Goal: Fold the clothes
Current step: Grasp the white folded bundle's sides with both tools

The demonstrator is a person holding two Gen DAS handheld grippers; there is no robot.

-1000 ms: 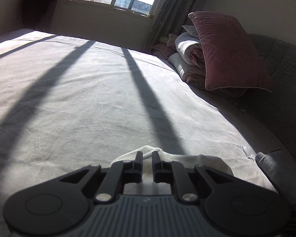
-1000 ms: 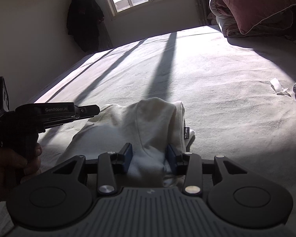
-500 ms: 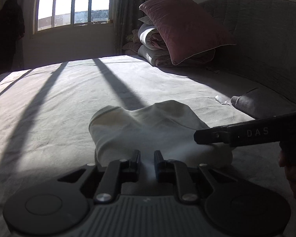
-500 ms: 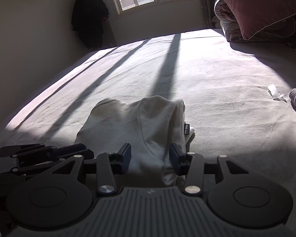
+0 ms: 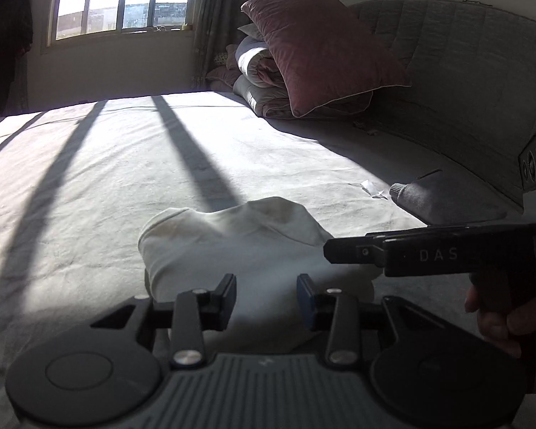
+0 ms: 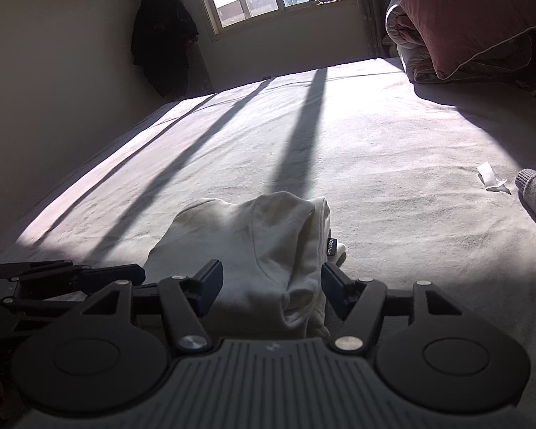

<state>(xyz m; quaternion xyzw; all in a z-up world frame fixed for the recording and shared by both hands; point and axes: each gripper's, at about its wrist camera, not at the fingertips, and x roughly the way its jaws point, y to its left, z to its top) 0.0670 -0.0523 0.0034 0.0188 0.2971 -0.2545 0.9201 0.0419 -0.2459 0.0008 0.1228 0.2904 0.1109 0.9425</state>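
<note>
A folded cream-white cotton garment (image 6: 268, 250) lies near the front edge of a wide bed covered in a pale grey sheet (image 6: 393, 150), striped by sunlight and the long shadows of window bars. The left gripper (image 5: 267, 295) hovers over the near edge of the garment; its fingers (image 5: 227, 291) have just been opening and now stand moderately apart, with the cloth below and between them but not pinched. The right gripper (image 6: 271, 282) sits at the garment's near right corner; its fingers (image 6: 334, 284) have also just been opening and stand wide on either side of the bunched fold, not pressing it. A small dark label (image 6: 331, 246) shows on the garment's right edge. In the left view the right gripper reaches in from the side, with a person's hand (image 5: 500, 312) around its handle. Further right on the bed lie a dark grey knitted sleeve (image 5: 439, 200) and a small white scrap of paper (image 6: 491, 178). A dusty-pink pillow (image 5: 321, 53) leans on rolled bedding (image 5: 257, 71) against the grey quilted headboard (image 5: 464, 82).
</note>
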